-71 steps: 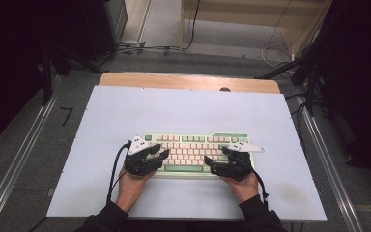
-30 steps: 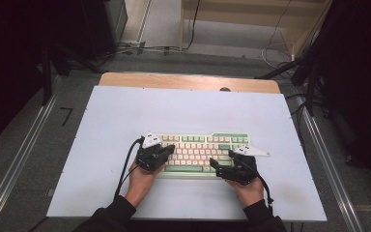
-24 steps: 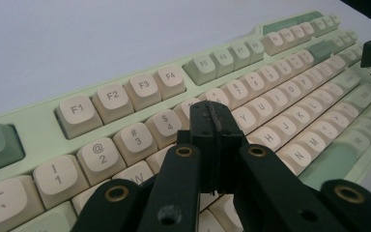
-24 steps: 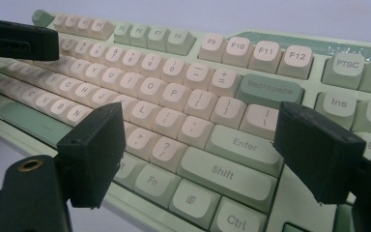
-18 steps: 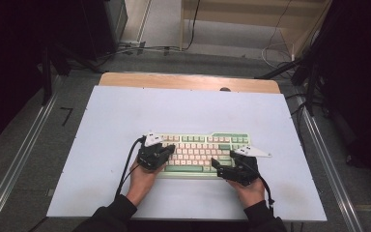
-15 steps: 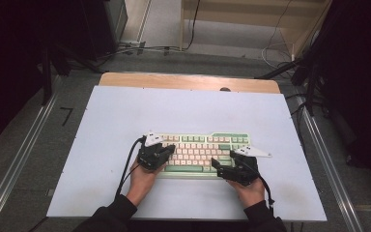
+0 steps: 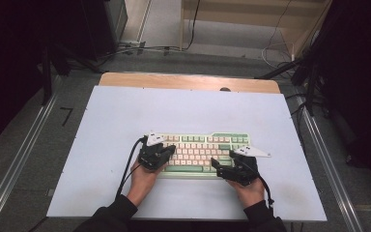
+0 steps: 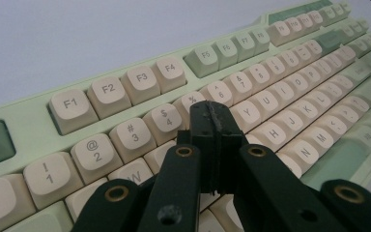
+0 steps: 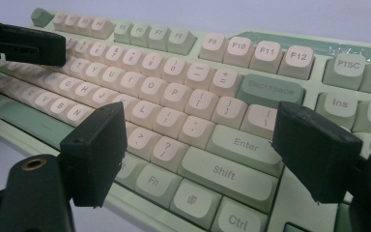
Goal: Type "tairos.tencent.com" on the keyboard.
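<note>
While left gripper (image 8: 211, 126) closes, right gripper (image 9: 198, 145) gapes above keyboard (image 7: 200, 151).

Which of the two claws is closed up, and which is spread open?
The left claw is closed, jaws pressed together above the keyboard's number row. The right claw is spread wide over Enter and Shift.
</note>
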